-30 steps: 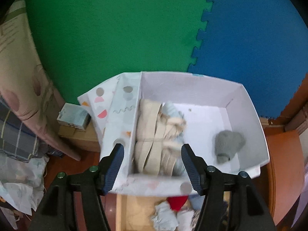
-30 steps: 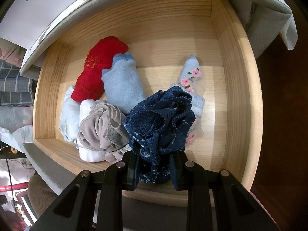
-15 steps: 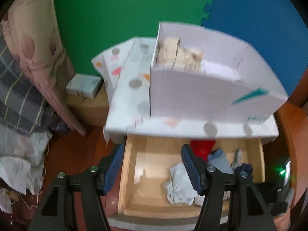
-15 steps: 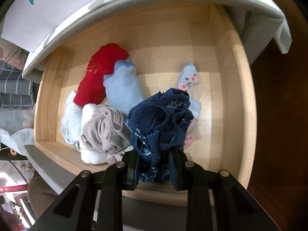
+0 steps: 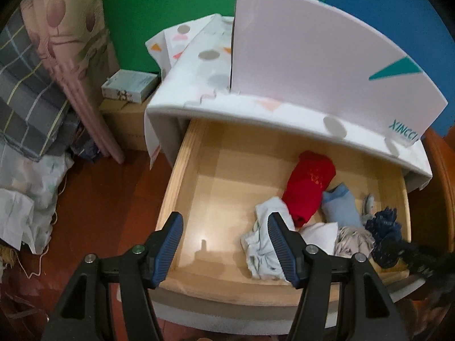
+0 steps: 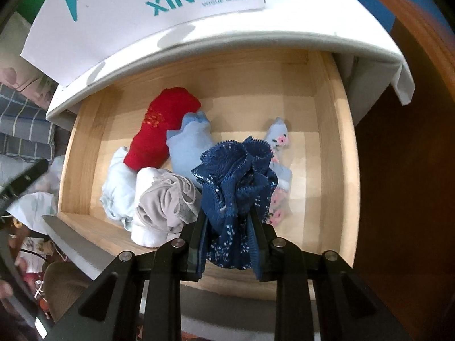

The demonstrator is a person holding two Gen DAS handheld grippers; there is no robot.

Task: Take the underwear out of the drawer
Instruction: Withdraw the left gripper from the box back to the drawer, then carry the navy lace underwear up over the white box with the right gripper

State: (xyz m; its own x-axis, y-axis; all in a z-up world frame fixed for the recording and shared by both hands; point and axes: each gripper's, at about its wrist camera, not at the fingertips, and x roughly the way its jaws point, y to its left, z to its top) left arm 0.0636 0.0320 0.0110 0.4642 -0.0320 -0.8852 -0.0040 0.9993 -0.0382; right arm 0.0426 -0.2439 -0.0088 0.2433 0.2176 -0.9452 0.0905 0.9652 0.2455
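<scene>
Right hand-held gripper [image 6: 229, 233] clamped on a bunched navy-blue lace underwear [image 6: 237, 176], fabric pinched between the black fingers [image 6: 196, 241] and ruffled up above them, hanging over the front right part of the open light-wood drawer [image 6: 332, 130]. Looks raised off the drawer floor, though hard to say for sure.

Left hand-held gripper [image 5: 224, 244] spread wide with nothing in it, blue ribbed pads [image 5: 170, 244] well apart, hovering over the front left of the same drawer [image 5: 182, 176]. Bare wood underneath on that side.

Rest of the pile sits toward the middle and right of the drawer:
- rolled red garment with a gold pattern [image 6: 159, 130], further back
- pale blue folded piece [image 6: 190, 147] right beside the red one, touching it
- crumpled greyish-beige underwear [image 6: 165, 207] near the front, just left of the navy bundle
- white-ish light blue crumpled piece [image 6: 119, 187] at the far left of the pile
- light blue sock with pink flowers [image 6: 280, 167], partly hidden behind the navy lace

White shoe box with teal XINCCI lettering [image 6: 159, 8] on top of the cabinet, over a white cloth with coloured spots [image 5: 210, 56]. Green and blue foam mats [image 5: 170, 2] behind. Small patterned box [image 5: 129, 85] and folded plaid bedding [image 5: 25, 85] off to the left.
</scene>
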